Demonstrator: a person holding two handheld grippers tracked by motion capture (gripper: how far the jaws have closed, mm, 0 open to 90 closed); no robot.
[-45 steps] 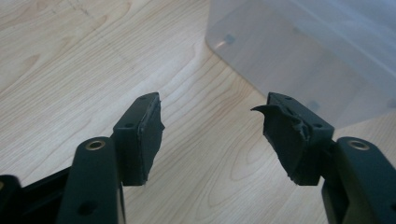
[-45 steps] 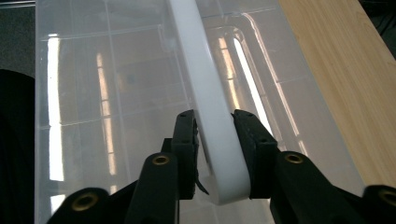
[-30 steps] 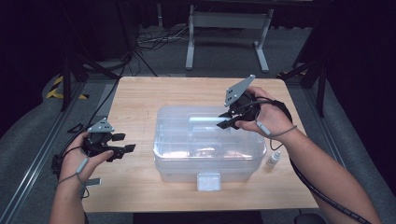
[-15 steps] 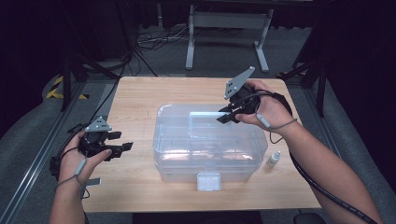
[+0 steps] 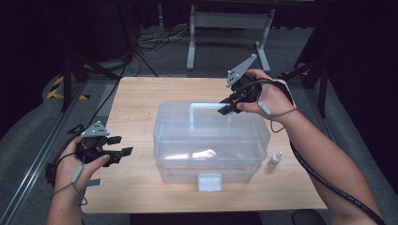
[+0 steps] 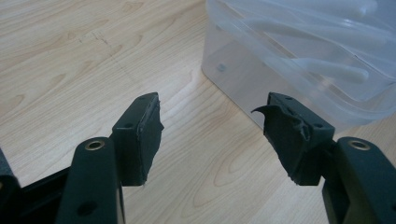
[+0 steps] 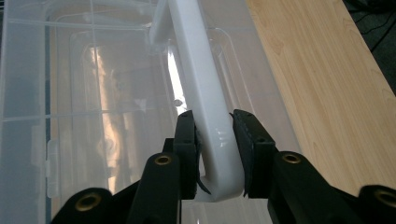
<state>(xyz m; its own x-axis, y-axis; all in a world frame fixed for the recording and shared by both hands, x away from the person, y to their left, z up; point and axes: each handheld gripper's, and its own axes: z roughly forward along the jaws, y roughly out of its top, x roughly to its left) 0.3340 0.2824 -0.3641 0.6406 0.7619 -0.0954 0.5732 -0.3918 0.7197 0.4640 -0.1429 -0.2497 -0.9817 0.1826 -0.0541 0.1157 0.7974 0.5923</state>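
Dark studio, light wooden table [image 5: 136,101], clear plastic box [image 5: 211,147] at centre, long axis left to right, white handle [image 7: 201,93] raised along that axis, right gripper [image 7: 214,135] clamped on its right end, left gripper [image 6: 212,126] open over bare table left of box

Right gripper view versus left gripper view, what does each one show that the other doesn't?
Right gripper view: the right gripper with its fingers closed on the white handle of the clear plastic box, seen from above its lid.

Left gripper view: the left gripper, fingers spread with nothing between them, above bare tabletop, with a lower corner of the box off to one side.

Both: the clear plastic box and the wooden table.
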